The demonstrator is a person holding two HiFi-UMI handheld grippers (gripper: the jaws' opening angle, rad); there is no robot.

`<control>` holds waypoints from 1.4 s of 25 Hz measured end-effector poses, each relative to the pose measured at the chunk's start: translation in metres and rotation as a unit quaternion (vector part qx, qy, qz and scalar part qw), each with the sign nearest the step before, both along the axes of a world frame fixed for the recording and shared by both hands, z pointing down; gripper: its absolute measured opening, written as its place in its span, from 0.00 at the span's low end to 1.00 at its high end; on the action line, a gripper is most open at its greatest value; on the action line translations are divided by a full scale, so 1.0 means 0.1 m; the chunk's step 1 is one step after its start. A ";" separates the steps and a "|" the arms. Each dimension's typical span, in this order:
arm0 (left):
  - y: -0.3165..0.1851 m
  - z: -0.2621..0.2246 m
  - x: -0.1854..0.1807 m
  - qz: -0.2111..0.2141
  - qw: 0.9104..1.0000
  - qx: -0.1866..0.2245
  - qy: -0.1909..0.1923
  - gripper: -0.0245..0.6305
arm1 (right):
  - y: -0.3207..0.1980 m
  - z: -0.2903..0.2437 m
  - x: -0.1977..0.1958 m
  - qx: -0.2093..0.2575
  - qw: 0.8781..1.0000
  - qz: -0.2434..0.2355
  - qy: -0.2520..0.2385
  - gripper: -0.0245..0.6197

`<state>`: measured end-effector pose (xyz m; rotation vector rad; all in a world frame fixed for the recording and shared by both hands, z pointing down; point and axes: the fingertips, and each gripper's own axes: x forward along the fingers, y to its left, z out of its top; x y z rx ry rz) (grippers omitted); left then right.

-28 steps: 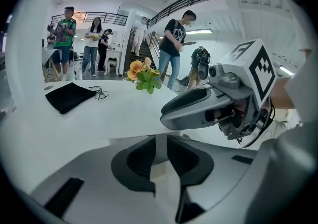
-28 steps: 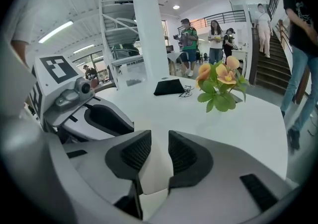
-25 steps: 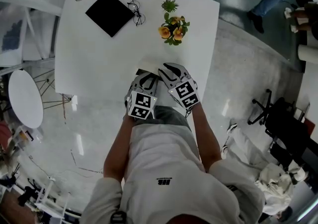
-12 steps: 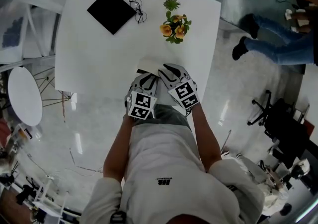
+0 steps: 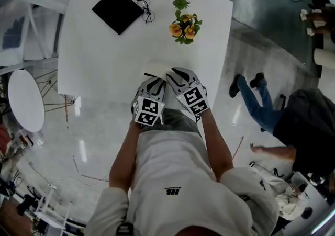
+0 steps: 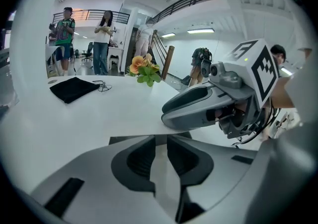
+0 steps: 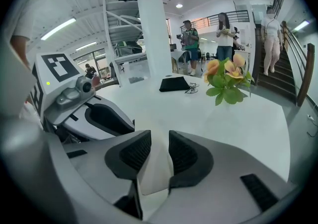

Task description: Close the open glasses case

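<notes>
A pale flat thing (image 5: pixel 155 66), perhaps the glasses case, lies at the near edge of the white table (image 5: pixel 104 57); I cannot tell whether its lid is up. Both grippers hover side by side just over it. My left gripper (image 5: pixel 156 80) (image 6: pixel 160 149) is shut, with nothing gripped. The jaws of my right gripper (image 5: pixel 175 74) (image 7: pixel 159 156) stand a sliver apart and are opening; only white surface shows between them. A dark flat edge (image 6: pixel 124 139) shows just beyond the left jaws. Far across the table lie a black square pouch (image 5: pixel 118 10) and a pair of glasses (image 5: pixel 146 11).
A small pot of orange flowers (image 5: pixel 184 28) and a little green plant (image 5: pixel 180 3) stand at the table's far right. A round white stool (image 5: pixel 25 103) is off to the left. A person (image 5: pixel 261 104) is walking on the floor to the right.
Neither gripper has moved. Only the people on the floor at the right have shifted, one now nearer the table.
</notes>
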<state>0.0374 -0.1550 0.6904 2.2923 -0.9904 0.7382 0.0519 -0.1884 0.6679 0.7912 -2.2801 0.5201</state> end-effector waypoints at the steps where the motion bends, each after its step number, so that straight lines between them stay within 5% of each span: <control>1: 0.01 0.01 0.00 0.000 1.000 0.000 -0.001 0.17 | 0.01 0.01 0.00 0.000 1.000 0.000 0.001 0.21; 35: 0.21 0.18 -0.09 -0.024 0.999 -0.020 -0.006 0.17 | 0.22 0.19 0.03 0.030 0.999 -0.022 0.028 0.27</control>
